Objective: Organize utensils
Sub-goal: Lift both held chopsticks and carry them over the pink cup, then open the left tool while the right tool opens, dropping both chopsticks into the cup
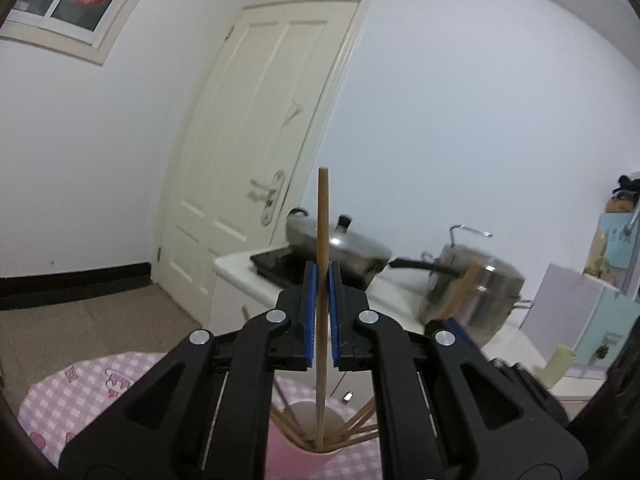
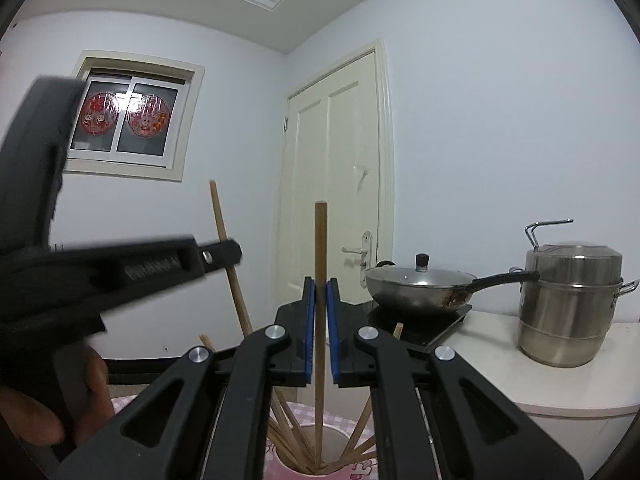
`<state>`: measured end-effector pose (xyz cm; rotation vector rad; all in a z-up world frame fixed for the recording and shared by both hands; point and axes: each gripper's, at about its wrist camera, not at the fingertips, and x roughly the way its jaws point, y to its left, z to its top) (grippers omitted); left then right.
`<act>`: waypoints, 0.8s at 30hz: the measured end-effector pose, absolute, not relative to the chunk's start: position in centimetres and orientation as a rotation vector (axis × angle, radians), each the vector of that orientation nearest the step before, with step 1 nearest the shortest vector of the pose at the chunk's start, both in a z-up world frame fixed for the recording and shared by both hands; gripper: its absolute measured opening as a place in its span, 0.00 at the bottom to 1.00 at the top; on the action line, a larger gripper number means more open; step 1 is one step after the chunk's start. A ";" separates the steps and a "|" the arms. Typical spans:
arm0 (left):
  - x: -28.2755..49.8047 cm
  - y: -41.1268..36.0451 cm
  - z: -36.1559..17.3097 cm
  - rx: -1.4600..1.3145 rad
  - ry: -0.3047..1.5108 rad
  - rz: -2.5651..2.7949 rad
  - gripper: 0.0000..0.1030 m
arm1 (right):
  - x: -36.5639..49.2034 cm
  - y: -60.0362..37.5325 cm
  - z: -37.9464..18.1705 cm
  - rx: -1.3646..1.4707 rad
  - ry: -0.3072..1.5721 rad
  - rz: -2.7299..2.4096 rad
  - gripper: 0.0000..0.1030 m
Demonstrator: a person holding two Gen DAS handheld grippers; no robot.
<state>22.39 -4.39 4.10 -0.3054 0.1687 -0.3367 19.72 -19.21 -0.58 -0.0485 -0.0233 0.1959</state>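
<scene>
In the left wrist view my left gripper (image 1: 322, 276) is shut on a wooden chopstick (image 1: 322, 240) that stands upright, its lower end down inside a pink cup (image 1: 316, 450) holding several chopsticks. In the right wrist view my right gripper (image 2: 321, 286) is shut on another upright wooden chopstick (image 2: 320, 248), its lower end in the same pink cup (image 2: 320, 468). The left gripper's body (image 2: 100, 280) shows at the left with its chopstick (image 2: 228, 256). The right gripper's side (image 1: 460, 336) shows in the left wrist view.
The cup stands on a pink checked tablecloth (image 1: 80, 392). Behind is a white counter (image 2: 520, 364) with a lidded wok (image 2: 416, 284) on an induction hob (image 2: 424, 324) and a steel steamer pot (image 2: 572, 304). A cream door (image 2: 340, 184) and a window (image 2: 128, 120) are on the walls.
</scene>
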 end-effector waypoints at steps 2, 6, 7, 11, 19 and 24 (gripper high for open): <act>23.1 -4.5 3.0 -0.297 0.209 -0.329 0.06 | 19.8 -19.0 -1.2 -0.053 -0.005 0.198 0.04; 23.9 -4.6 0.9 -0.278 0.279 -0.337 0.06 | 20.0 -18.6 -2.3 -0.094 0.033 0.192 0.04; 23.9 -4.7 0.3 -0.267 0.292 -0.340 0.06 | 20.2 -18.6 -2.6 -0.101 0.045 0.189 0.04; 23.7 -4.9 -1.5 -0.244 0.323 -0.355 0.06 | 21.1 -19.0 -3.7 -0.089 0.098 0.183 0.04; 23.7 -4.8 -2.8 -0.233 0.369 -0.372 0.06 | 21.8 -19.2 -5.8 -0.096 0.173 0.169 0.05; 23.6 -4.2 -2.5 -0.239 0.376 -0.393 0.07 | 21.5 -19.6 -6.3 -0.085 0.186 0.160 0.05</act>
